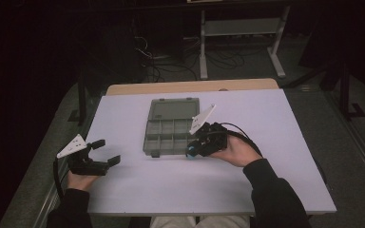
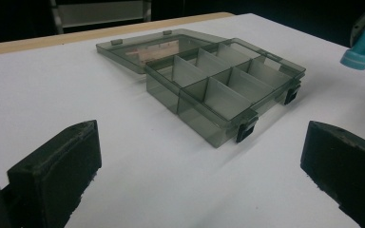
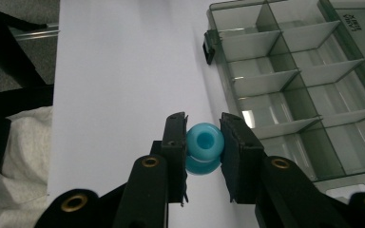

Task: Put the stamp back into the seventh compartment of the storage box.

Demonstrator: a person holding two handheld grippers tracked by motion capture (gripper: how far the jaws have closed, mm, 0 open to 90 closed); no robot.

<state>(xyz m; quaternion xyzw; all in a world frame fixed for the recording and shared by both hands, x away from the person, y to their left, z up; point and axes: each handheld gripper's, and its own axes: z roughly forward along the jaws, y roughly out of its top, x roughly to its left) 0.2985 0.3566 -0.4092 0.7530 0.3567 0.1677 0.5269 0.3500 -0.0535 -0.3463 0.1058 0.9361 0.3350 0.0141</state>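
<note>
A smoky transparent organizer box (image 1: 169, 128) lies open in the middle of the white table, lid flat behind it, its compartments (image 2: 228, 85) empty as far as they show. My right gripper (image 1: 193, 149) hangs just off the box's near right corner, shut on a small blue spool-shaped piece (image 3: 204, 145) with a hole through its middle; both pads press its sides a little above the table beside the box (image 3: 290, 90). The blue piece (image 2: 360, 50) also appears at the far right of the left gripper view. My left gripper (image 1: 107, 151) rests at the table's left edge, jaws wide apart, nothing between them.
The white tabletop (image 1: 266, 133) has bare room right of the box and along the front. A wooden strip (image 1: 190, 87) runs along the far edge. Behind stand a metal frame (image 1: 240, 33) and cables on the floor. The person's lap (image 3: 19, 156) is below the near edge.
</note>
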